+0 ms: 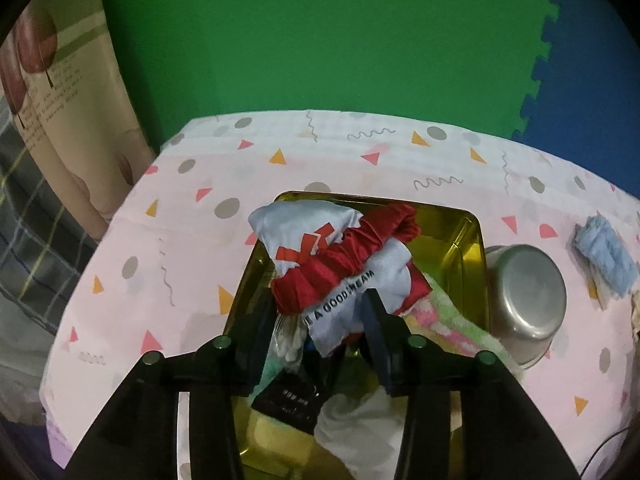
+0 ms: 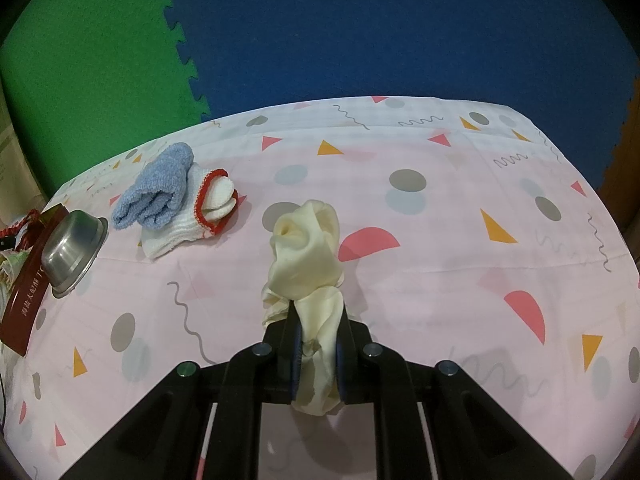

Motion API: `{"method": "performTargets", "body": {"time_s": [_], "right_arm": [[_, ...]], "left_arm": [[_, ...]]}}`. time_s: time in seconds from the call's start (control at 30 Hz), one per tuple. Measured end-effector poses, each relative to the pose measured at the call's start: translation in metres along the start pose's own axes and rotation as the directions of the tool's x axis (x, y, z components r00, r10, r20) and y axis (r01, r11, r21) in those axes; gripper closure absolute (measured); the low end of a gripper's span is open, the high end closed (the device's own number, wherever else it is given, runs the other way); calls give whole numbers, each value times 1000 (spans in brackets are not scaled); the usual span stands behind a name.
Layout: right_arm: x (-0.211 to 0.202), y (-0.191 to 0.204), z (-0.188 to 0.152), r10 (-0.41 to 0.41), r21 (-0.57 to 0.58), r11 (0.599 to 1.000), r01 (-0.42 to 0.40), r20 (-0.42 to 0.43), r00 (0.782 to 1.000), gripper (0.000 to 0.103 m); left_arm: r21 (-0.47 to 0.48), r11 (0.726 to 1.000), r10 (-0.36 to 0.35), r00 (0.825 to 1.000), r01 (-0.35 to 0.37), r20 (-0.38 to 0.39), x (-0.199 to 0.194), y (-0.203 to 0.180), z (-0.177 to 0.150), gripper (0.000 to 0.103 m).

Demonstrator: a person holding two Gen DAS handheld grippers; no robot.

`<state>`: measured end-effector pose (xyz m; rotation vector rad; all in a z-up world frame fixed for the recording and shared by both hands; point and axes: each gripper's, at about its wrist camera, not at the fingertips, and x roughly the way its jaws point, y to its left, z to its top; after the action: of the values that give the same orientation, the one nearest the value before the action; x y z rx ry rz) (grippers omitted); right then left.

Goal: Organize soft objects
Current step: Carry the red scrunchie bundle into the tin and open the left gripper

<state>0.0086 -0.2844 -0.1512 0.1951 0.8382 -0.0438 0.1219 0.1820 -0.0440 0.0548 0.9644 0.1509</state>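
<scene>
**Tin's filling up, a few soft bits still out**

Left hand-held gripper (image 1: pixel 320 320) has its jaws parted over the gold tin (image 1: pixel 468 236), with the red-and-white cloth bundle (image 1: pixel 336 264) lying loose on the pile inside. Right hand-held gripper (image 2: pixel 316 344) is clamped on a cream cloth (image 2: pixel 308 248). Blue towel (image 2: pixel 154 192) and white glove (image 2: pixel 208 208) still wait on the counter (image 2: pixel 440 280), which wears a pink patterned sheet. Green and blue foam mats behind.
</scene>
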Motion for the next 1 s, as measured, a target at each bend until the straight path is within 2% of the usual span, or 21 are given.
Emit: {"method": "performTargets", "body": {"time_s": [0.27, 0.43, 0.77, 1.0], "right_arm": [[0, 1, 0, -9, -9, 1000, 9, 0, 1000, 90], [0, 2, 0, -16, -15, 1000, 16, -1, 1000, 90], [-2, 4, -1, -31, -30, 999, 31, 7, 999, 90], [-9, 13, -3, -54, -29, 998, 55, 24, 998, 90]], "left_arm": [[-2, 1000, -1, 999, 1, 51, -25, 1, -19, 50], [-20, 1000, 24, 995, -22, 95, -41, 4, -32, 45], [-91, 994, 76, 990, -65, 118, -55, 17, -67, 35], [-148, 983, 124, 986, -107, 113, -53, 27, -86, 34]]}}
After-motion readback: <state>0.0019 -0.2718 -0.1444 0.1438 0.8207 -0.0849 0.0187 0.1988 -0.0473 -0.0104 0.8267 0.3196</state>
